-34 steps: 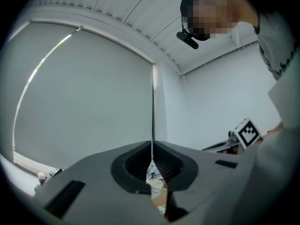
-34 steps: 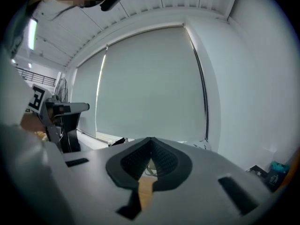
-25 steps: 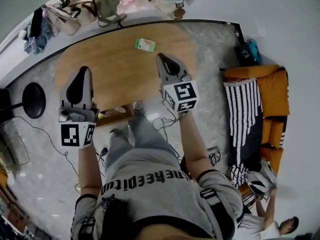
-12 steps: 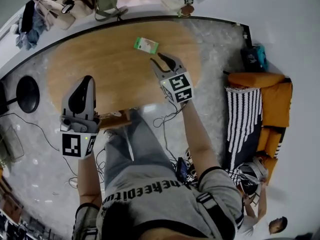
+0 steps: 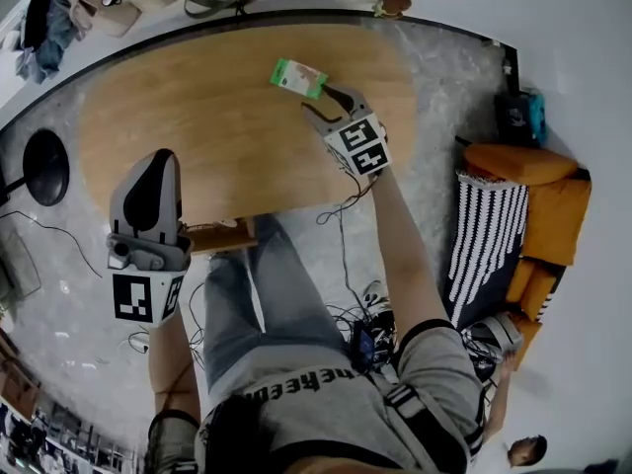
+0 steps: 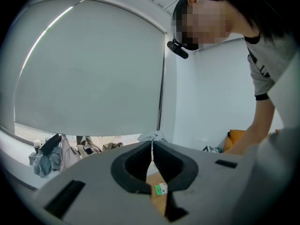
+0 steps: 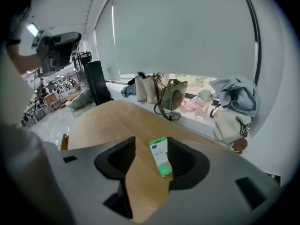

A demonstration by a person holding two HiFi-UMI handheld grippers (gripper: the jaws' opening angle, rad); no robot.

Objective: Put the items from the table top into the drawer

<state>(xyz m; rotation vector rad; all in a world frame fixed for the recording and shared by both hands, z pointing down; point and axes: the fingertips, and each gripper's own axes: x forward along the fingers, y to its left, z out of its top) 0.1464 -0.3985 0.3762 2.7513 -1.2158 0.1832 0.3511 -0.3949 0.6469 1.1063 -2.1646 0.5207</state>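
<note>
- The green-and-white packet [image 5: 299, 78] lies flat on the far half of the wooden worktop [image 5: 197, 126], nothing else near it. From where the person stands, it is off to their right.
- Its long axis runs nearly in line with the right gripper [image 5: 318, 104]. One short end faces the gripper and the end with the green band points away, toward the window ledge and its bags [image 7: 171, 97].
- That alignment looks deliberate to me: coming in along the length lets the fingers [image 7: 185, 161] close across the narrow width.
- The right fingers have just been opening and stand well apart. The packet shows between them, just beyond the tips, and neither pad presses on it, so nothing is held.
- The gripper tips down toward the worktop, which I read as the approach to a pick.
- The left gripper [image 6: 151, 149] hangs over the near edge of the worktop, well apart from the packet. Its fingers are closed together on nothing, seemingly waiting.
- I cannot pick out the drawer for certain.
</note>
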